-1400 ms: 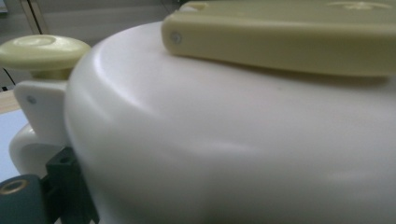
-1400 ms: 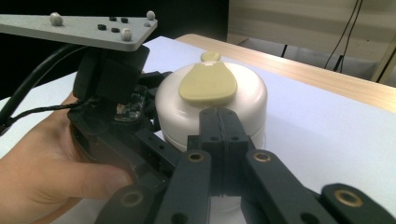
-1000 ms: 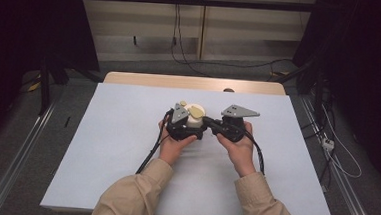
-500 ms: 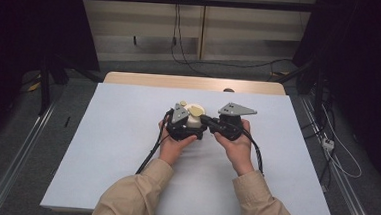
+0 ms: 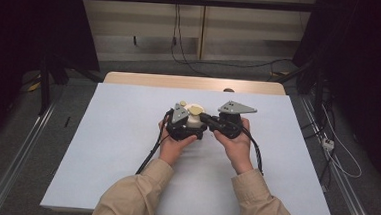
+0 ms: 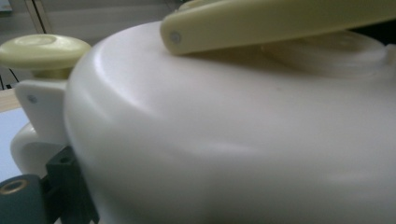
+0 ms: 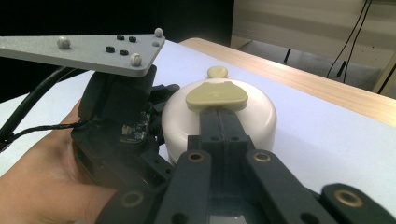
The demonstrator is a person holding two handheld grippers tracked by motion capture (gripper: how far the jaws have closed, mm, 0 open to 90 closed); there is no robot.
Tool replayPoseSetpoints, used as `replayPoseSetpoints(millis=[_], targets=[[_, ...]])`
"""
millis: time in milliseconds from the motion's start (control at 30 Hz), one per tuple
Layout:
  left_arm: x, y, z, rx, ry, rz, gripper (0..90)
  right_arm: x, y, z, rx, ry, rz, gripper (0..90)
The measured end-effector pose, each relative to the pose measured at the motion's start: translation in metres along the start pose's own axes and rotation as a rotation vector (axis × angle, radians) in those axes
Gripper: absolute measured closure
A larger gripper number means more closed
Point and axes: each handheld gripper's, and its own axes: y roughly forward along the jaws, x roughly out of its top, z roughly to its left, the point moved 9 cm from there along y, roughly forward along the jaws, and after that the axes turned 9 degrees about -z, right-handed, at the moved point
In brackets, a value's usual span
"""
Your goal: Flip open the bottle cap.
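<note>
A white round container (image 5: 193, 121) stands mid-table, with a pale yellow lever (image 5: 196, 109) across its lid and a small yellow knob (image 5: 182, 103) at its far rim. My left gripper (image 5: 189, 126) clasps its body from the left. In the left gripper view the white wall (image 6: 233, 140) sits right against the camera, with one dark jaw at the bottom left. My right gripper (image 7: 217, 114) comes in from the right, its jaws shut together. Its tips lie on the lid at the near end of the lever (image 7: 216, 96). Whether they pinch the lever I cannot tell.
The white table sheet (image 5: 126, 148) spreads wide on both sides of the hands. A wooden table edge (image 5: 180, 82) runs along the back. Cables trail from both grippers toward the person, and more lie on the floor behind the table. Metal rails flank the table.
</note>
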Motion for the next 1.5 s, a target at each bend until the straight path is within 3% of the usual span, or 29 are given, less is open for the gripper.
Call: replayPoseSetpoints(millis=[567, 667, 1500], targets=[[0.0, 0.0, 0.0, 0.003, -0.008, -0.004, 5.8, 0.007, 0.002, 0.0, -0.004, -0.018, -0.016, 90.0], [0.0, 0.0, 0.0, 0.005, -0.003, -0.001, 5.8, 0.005, 0.004, -0.001, -0.014, -0.03, 0.003, 90.0], [0.0, 0.0, 0.0, 0.012, -0.004, 0.003, 5.8, 0.012, 0.015, 0.0, -0.007, -0.031, -0.023, 90.0]])
